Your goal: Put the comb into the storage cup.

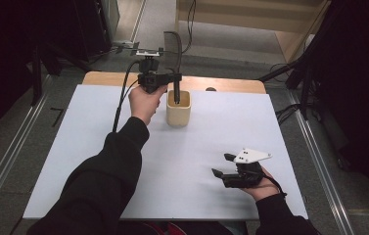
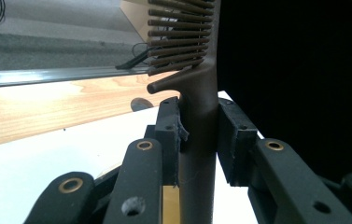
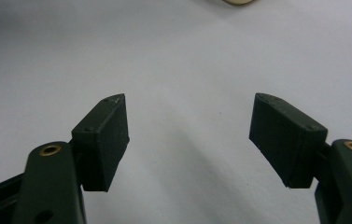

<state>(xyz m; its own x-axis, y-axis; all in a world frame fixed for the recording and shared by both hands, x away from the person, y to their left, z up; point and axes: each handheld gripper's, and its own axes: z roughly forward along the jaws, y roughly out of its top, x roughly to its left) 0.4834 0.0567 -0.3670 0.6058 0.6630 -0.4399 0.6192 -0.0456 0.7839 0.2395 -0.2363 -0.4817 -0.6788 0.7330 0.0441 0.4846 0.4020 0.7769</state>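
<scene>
A dark brown comb (image 1: 176, 94) stands upright with its handle end down inside a cream cup (image 1: 178, 113) at the back middle of the table. My left gripper (image 1: 176, 77) is shut on the comb's handle just above the cup's rim. In the left gripper view the two pads squeeze the comb's handle (image 2: 200, 140), and the teeth (image 2: 178, 37) point left above the jaws. My right gripper (image 1: 221, 165) rests open near the front right, over bare white surface. The right gripper (image 3: 190, 130) has nothing between its jaws.
A white sheet (image 1: 99, 161) covers the table, with a strip of bare wood (image 1: 103, 77) along the far edge. A small dark object (image 1: 210, 89) lies on that strip. Cables and stands line the floor beyond and at both sides.
</scene>
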